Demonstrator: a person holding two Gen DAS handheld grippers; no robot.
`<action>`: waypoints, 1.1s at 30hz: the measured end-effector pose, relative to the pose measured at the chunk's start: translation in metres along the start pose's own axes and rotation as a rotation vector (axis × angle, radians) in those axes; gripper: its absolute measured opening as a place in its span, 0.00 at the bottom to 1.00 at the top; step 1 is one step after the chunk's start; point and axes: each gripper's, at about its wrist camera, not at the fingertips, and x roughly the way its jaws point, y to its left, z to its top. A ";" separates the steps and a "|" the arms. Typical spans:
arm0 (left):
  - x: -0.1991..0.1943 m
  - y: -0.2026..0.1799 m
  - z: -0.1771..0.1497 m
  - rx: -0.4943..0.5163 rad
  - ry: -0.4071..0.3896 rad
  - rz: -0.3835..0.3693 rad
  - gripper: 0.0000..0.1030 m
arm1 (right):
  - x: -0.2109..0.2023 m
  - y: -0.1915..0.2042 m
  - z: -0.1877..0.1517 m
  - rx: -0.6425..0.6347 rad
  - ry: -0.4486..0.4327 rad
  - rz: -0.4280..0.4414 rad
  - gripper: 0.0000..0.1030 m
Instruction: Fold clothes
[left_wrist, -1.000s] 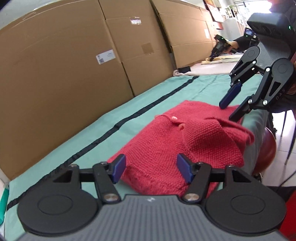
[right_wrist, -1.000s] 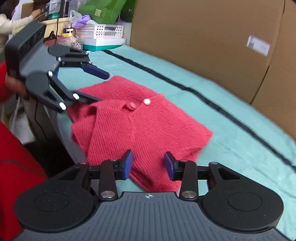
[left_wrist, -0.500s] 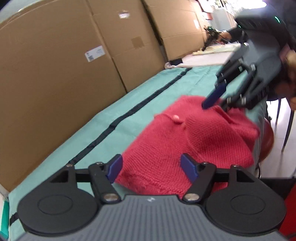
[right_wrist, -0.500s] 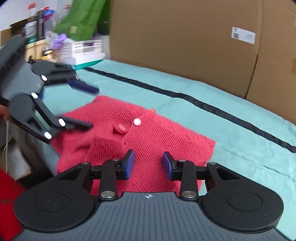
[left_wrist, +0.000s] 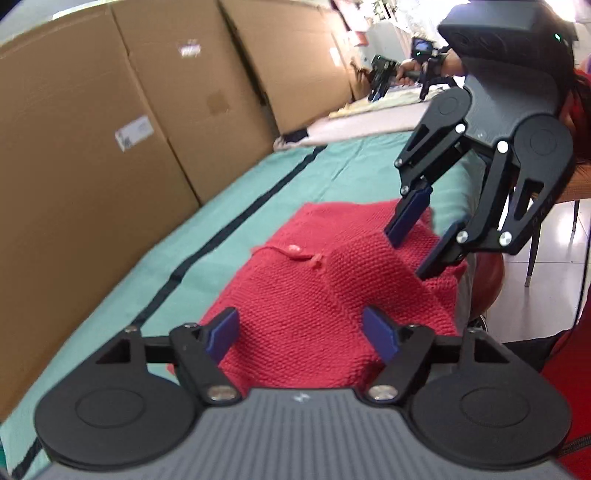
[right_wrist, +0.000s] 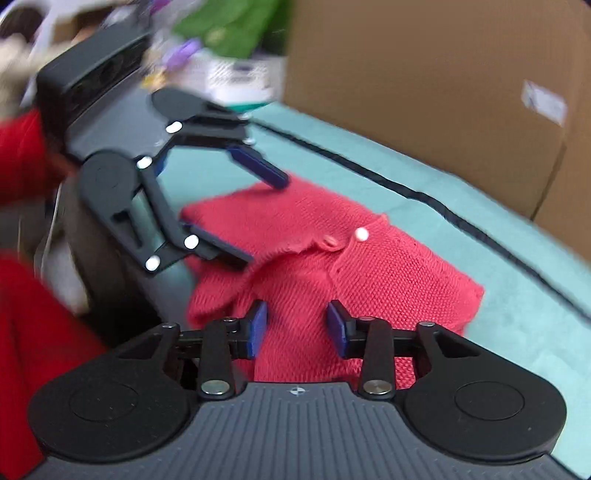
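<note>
Red knit cardigan (right_wrist: 332, 266) folded on teal cloth (right_wrist: 517, 295); right gripper (right_wrist: 297, 325) opening above its near edge, left gripper (right_wrist: 255, 218) opening over its far-left corner.

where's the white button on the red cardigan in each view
Left wrist view: no white button can be told; only pinkish buttons show mid-frame on the red cardigan, left of the raised fold.
Right wrist view: the white button sits right of centre on the cardigan's front edge, beside a pink button.
Shared landmark: the black stripe on the teal cloth, running behind the cardigan in both views.
</note>
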 end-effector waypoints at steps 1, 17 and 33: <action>-0.003 0.006 -0.001 -0.026 -0.005 -0.028 0.74 | -0.005 -0.008 0.003 0.047 -0.019 0.024 0.39; 0.015 0.031 0.007 -0.062 -0.014 -0.009 0.90 | 0.000 -0.078 0.011 0.417 -0.110 -0.153 0.40; 0.000 0.062 -0.020 -0.281 0.015 0.105 0.94 | 0.036 -0.167 -0.012 0.762 -0.070 -0.150 0.40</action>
